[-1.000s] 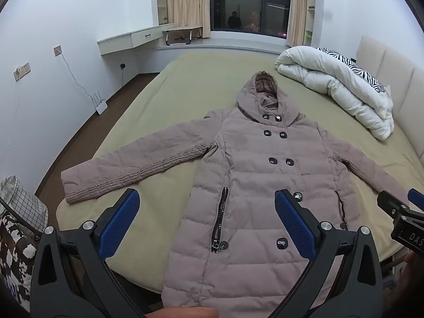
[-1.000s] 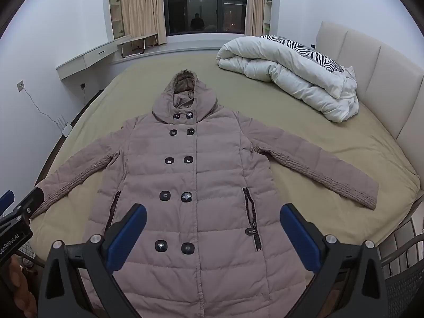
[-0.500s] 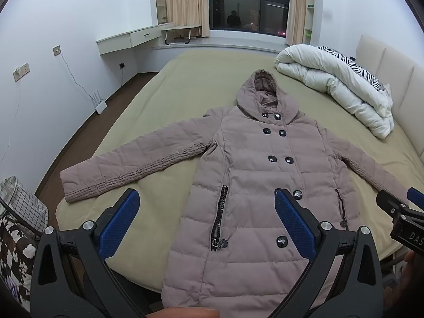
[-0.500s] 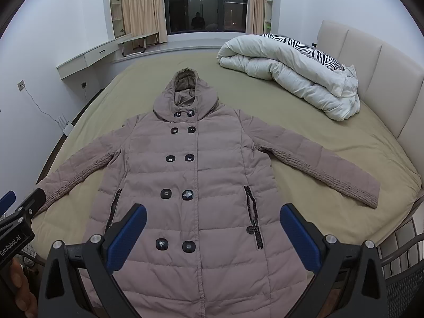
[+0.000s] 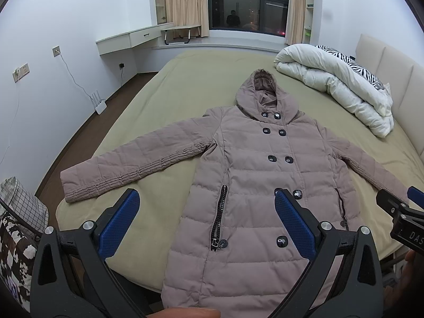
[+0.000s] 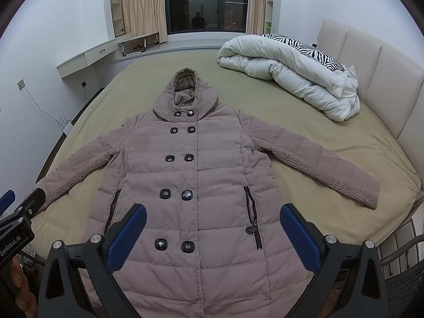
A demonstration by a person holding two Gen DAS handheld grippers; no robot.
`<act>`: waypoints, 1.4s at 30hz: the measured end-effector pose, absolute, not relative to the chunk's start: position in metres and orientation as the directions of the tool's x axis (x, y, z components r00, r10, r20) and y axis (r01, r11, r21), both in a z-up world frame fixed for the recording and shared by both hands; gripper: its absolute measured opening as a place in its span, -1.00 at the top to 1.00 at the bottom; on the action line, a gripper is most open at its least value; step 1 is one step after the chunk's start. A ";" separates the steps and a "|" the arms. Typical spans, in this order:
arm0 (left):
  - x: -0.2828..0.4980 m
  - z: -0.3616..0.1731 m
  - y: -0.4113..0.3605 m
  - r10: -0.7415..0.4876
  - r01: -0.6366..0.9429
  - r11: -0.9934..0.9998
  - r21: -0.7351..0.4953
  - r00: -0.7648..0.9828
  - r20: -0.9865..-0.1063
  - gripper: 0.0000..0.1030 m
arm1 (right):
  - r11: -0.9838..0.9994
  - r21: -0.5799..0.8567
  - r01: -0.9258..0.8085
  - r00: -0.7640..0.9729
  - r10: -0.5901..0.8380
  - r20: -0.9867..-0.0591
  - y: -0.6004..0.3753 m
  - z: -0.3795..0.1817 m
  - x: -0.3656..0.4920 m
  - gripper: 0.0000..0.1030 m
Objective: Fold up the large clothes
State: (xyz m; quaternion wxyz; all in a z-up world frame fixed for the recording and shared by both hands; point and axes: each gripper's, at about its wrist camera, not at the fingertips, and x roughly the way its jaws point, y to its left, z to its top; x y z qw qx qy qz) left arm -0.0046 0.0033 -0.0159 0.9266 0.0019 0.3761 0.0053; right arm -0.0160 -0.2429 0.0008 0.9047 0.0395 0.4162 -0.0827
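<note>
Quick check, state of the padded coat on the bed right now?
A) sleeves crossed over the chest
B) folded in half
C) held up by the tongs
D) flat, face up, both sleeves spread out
D: the mauve quilted hooded coat lies flat, buttons up, on the olive-sheeted bed, sleeves spread to both sides; left tongs and right tongs hover open, holding nothing.

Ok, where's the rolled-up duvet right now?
In the right wrist view, the duvet lies at the bed's far right, against the headboard, beyond the coat's sleeve.

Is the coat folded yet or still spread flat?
Spread flat. The coat lies face up on the bed, both sleeves out sideways, hood up top, no folds; both grippers open above it.
</note>
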 end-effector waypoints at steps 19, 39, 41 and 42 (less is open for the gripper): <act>-0.005 -0.012 0.002 0.015 -0.009 1.000 0.012 0.716 -0.698 -1.00 | 0.983 0.001 0.182 0.638 -0.118 -0.761 -0.242 0.000 -0.015 -1.00; -0.007 -0.015 0.001 0.016 -0.010 1.000 0.012 0.715 -0.699 -1.00 | 0.983 -0.002 0.182 0.636 -0.119 -0.762 -0.241 -0.001 -0.015 -1.00; -0.006 -0.014 0.001 0.015 -0.009 1.000 0.013 0.715 -0.699 -1.00 | 0.983 -0.002 0.182 0.636 -0.119 -0.762 -0.241 -0.002 -0.016 -1.00; -0.006 -0.014 0.001 0.015 -0.009 1.000 0.013 0.714 -0.700 -1.00 | 0.983 -0.002 0.182 0.636 -0.119 -0.762 -0.241 -0.002 -0.016 -1.00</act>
